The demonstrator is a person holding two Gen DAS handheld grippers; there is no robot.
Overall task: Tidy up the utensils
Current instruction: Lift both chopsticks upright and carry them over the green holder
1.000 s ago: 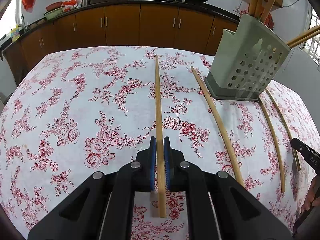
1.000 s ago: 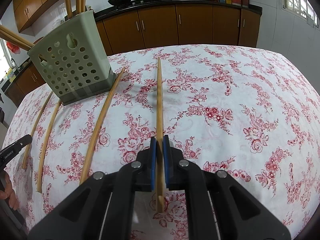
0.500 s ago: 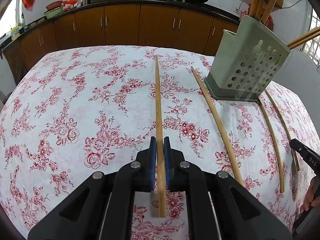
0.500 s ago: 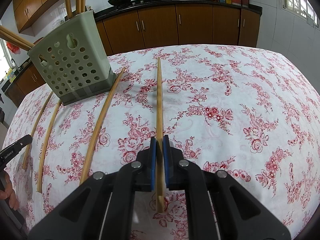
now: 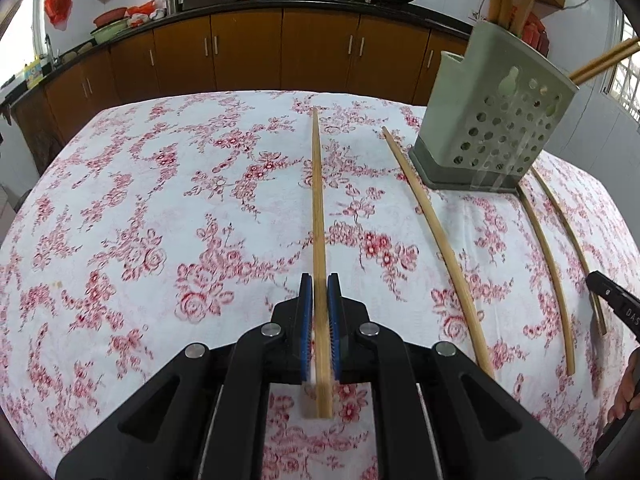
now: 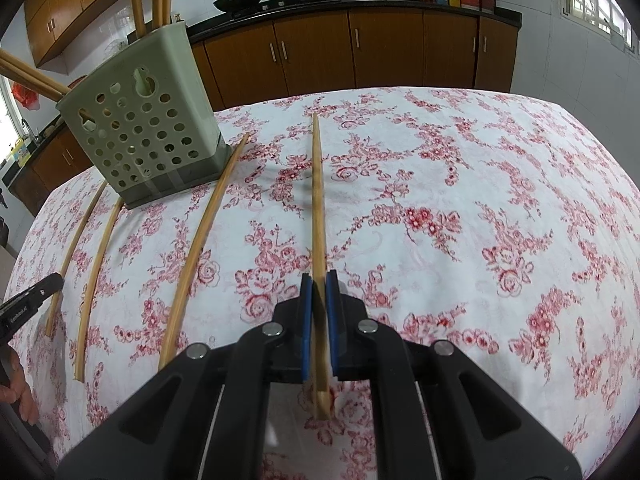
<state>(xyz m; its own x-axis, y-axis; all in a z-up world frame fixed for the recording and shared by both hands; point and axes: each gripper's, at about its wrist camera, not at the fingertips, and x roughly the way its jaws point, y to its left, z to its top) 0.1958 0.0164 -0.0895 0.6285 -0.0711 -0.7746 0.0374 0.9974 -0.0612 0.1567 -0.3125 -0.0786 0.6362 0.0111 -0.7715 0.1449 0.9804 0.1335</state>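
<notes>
Each hand-held gripper is clamping one long, tapered bamboo chopstick between its blue pads: the left hand-held gripper (image 5: 320,292) is pinching the left chopstick (image 5: 318,208) near its thick end, and the right hand-held gripper (image 6: 319,288) is gripping the right chopstick (image 6: 318,208) the same way. Both sticks are pointing toward the far side of the floral-clothed table (image 5: 120,200).

The job looks partly done. The pale green perforated plastic utensil holder (image 5: 496,128) is already carrying several sticks, while three loose bamboo chopsticks (image 5: 436,228) are lying on the cloth beside it, one left of it and two right.

The holder's inner compartments are hiding behind its walls, and its standing sticks are running out of frame. Whether the gripped sticks' tips are touching the cloth is hard to judge.
</notes>
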